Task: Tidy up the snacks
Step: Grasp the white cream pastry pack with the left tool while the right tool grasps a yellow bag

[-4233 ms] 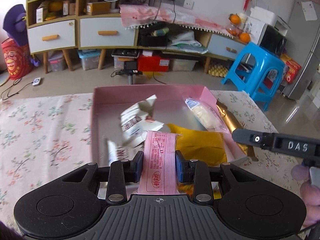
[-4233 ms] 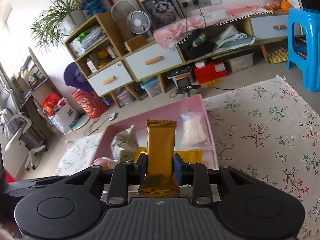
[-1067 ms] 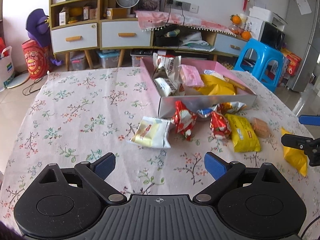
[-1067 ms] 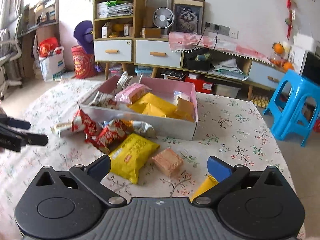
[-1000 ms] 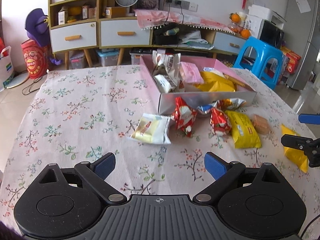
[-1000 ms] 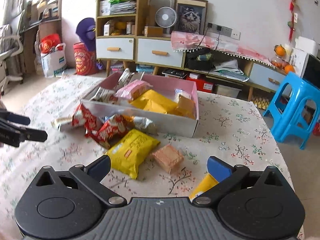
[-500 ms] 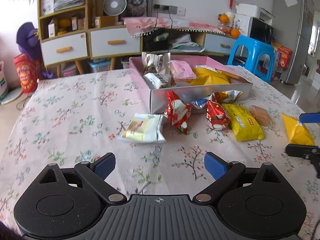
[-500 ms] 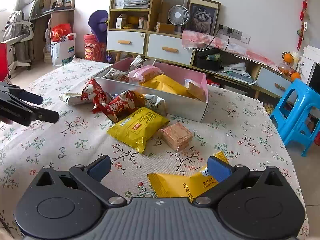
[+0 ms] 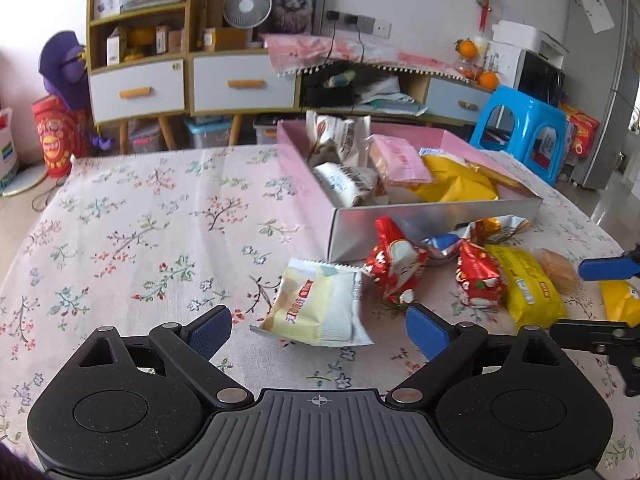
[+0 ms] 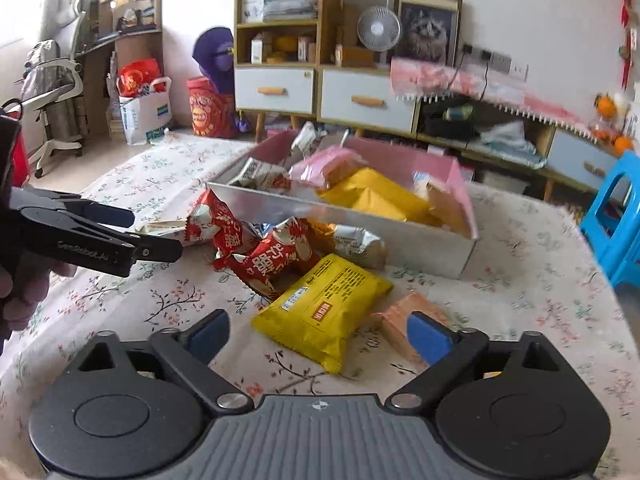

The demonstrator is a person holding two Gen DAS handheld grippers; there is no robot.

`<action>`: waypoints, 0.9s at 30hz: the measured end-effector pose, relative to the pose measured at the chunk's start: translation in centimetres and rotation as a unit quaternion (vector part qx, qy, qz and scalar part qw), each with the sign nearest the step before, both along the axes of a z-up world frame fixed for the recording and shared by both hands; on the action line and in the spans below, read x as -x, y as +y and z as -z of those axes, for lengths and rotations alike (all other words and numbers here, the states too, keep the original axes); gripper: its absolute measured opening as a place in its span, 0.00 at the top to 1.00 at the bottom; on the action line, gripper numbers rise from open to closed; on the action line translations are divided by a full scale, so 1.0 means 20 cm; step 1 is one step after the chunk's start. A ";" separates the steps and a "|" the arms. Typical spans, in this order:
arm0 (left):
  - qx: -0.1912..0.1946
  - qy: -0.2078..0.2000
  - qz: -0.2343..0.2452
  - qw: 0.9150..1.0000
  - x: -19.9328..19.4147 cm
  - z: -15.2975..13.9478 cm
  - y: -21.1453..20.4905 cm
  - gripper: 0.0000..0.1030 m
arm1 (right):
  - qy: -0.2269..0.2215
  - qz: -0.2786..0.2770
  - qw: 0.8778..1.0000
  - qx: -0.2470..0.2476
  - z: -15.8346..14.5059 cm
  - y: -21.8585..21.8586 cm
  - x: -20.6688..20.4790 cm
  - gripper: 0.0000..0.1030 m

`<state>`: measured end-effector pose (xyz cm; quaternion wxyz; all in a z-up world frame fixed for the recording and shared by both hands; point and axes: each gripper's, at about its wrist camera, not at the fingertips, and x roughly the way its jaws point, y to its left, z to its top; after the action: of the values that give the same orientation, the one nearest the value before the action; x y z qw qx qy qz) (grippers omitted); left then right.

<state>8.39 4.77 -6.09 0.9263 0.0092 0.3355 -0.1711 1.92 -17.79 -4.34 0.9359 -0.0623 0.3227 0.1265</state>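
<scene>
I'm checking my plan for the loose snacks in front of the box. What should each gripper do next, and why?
Probably ease both down and close. The left gripper, open and empty, frames the cream packet. The right gripper, jaws just narrowing yet still open, frames the yellow packet. Both packets lie on the tablecloth outside the pink box.

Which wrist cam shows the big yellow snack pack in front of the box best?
Right wrist: the yellow snack pack lies whole and close between the right gripper's open jaws, label visible. Left wrist shows it smaller, off to the right beside a red packet.
</scene>
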 end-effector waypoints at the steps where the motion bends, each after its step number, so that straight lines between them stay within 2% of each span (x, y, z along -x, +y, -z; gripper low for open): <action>1: -0.001 0.006 0.001 1.000 -0.01 0.01 0.00 0.14 | 0.009 0.002 1.000 -0.003 0.01 0.01 -0.03 0.20; 10: -0.002 0.025 -0.012 1.000 -0.06 0.02 0.02 0.41 | 0.043 0.008 0.999 0.001 0.07 0.05 -0.14 0.33; 18: 0.011 0.030 -0.025 0.999 -0.07 0.02 0.02 0.42 | 0.052 0.015 0.999 -0.006 0.10 0.05 -0.17 0.36; 27: 0.018 0.035 -0.032 0.999 -0.06 0.01 0.03 0.42 | 0.057 0.026 0.998 -0.012 0.08 0.04 -0.18 0.49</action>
<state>9.65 5.30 -6.29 0.9190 -0.0237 0.3648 -0.1479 5.48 -16.95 -5.93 0.9196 -0.0351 0.3759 0.1092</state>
